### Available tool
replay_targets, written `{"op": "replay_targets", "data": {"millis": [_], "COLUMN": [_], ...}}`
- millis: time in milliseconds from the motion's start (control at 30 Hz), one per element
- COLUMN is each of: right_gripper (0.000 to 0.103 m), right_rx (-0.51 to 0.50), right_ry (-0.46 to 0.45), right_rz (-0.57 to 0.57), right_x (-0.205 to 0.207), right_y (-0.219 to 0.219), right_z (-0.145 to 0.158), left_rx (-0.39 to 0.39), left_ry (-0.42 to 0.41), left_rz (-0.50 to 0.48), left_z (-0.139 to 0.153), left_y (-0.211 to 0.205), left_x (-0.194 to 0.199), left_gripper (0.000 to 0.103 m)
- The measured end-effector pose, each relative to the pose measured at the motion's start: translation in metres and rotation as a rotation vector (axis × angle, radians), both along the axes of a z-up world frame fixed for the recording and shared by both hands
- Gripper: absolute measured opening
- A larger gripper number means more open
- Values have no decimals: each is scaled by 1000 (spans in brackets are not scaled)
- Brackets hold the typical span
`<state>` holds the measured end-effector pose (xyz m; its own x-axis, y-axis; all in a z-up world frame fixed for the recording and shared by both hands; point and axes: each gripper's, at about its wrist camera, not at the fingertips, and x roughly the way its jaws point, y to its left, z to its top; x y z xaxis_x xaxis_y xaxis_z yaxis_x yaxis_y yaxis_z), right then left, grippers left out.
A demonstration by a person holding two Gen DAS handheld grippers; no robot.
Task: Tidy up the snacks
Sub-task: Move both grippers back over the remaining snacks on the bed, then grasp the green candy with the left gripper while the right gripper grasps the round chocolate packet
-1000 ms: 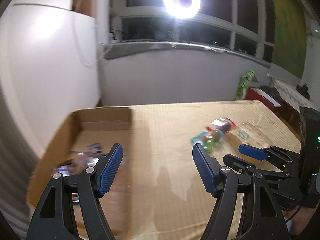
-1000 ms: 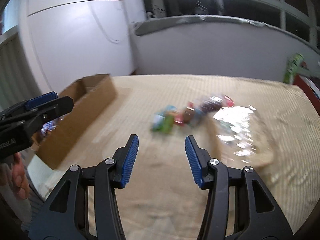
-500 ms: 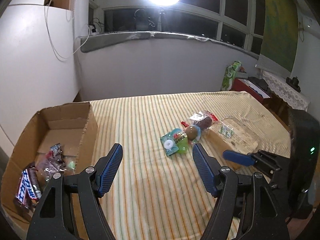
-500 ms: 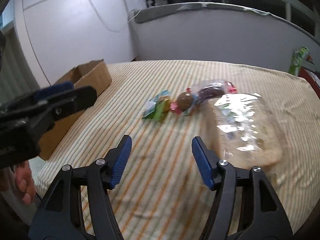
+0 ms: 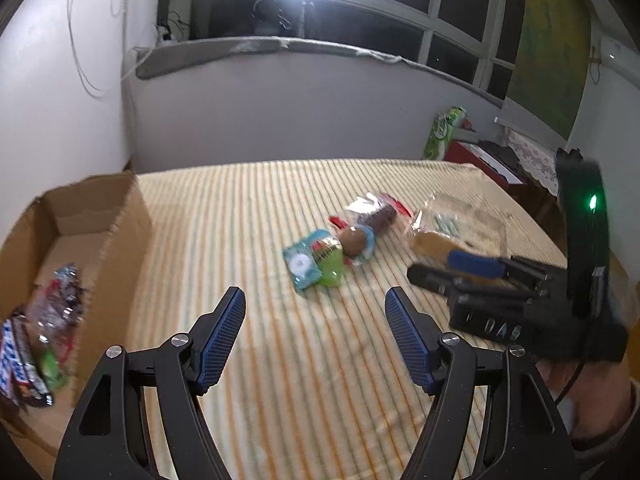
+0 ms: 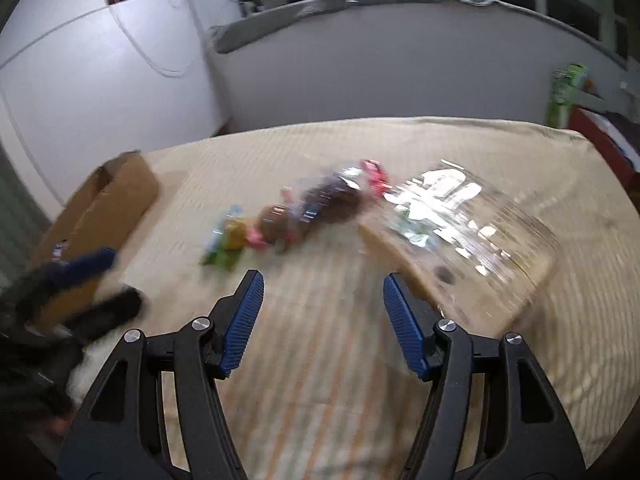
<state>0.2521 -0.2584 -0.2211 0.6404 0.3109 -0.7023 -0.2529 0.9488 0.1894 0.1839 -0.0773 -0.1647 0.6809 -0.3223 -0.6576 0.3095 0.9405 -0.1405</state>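
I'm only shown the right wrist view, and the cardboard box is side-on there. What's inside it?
Observer: The cardboard box holds snacks; a blue-and-white wrapped bar lies at its near end.
Operator: Does the right tool show any sign of being switched on?
Observer: A green light glows on the body behind the right tool.
Operator: And that blurry packet at the left end of the row?
Observer: It is a teal packet with a white ring on its face.
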Motion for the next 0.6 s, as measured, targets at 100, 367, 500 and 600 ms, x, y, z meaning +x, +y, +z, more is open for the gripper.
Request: {"op": "replay_targets", "data": {"millis": [100,367,500,600], "right_gripper": [65,56,38,24], "right_rx": [-1,56,111,126], "right_ry": [11,86,125,149], "right_rz": [39,55,64,82], "right_x": [15,55,69,72], "right_y": [15,27,24,23], "right_z": [0,-10,-16,-21], "left_rx": [11,17,-6,-5], "left_ry": [15,50,79,92], "left_rz": [0,48,38,23], "left_z": [-7,-19,-24,-27], "left_y": [-2,9,9,3], "left_x": [3,18,26,33], "left_gripper": [72,72,72,72]}}
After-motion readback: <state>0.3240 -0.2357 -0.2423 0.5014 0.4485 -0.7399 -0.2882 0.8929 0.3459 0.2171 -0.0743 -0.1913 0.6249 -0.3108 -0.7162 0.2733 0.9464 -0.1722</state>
